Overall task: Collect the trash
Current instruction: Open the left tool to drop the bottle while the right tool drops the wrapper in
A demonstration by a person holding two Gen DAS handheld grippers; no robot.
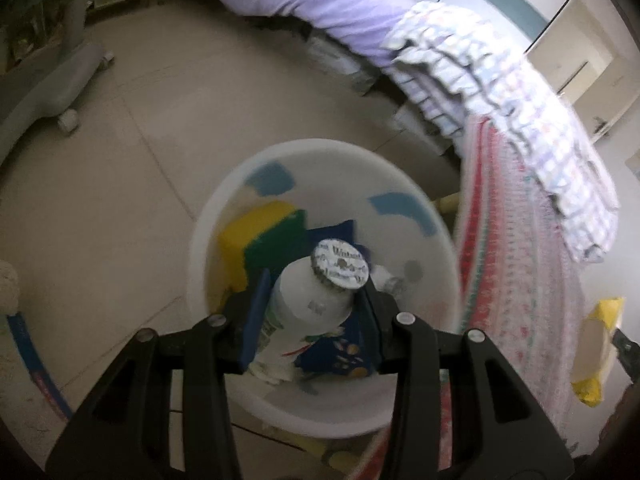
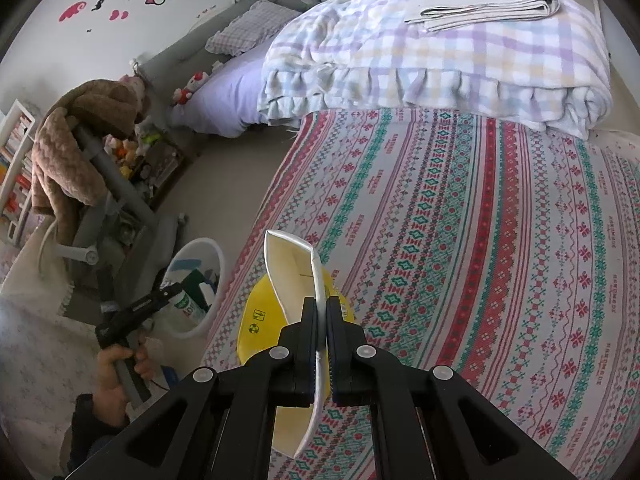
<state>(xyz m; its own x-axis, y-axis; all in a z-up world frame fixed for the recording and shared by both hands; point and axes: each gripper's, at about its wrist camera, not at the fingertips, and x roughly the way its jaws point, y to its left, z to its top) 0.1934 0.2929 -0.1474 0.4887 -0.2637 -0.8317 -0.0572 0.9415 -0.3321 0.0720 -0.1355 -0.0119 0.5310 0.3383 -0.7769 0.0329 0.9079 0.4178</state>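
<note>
My left gripper (image 1: 312, 300) is shut on a white plastic bottle (image 1: 308, 300) with a foil lid, held over the white trash bin (image 1: 224, 216) on the floor. The bin holds a yellow-green box (image 1: 260, 240) and a blue packet (image 1: 340, 356). My right gripper (image 2: 322, 308) is shut on a yellow and white paper carton (image 2: 292, 264), bent and held just above the patterned bedspread (image 2: 480, 240). The right wrist view also shows the left gripper (image 2: 160, 300), its bottle (image 2: 188, 304) and the bin (image 2: 208, 248) at the lower left beside the bed.
A bed with a folded plaid quilt (image 2: 420, 64) and a folded white cloth (image 2: 480, 4) fills the right. A grey wheeled chair (image 2: 108, 216) draped with a brown blanket stands left of the bin. A bookshelf (image 2: 16, 168) lines the far left wall.
</note>
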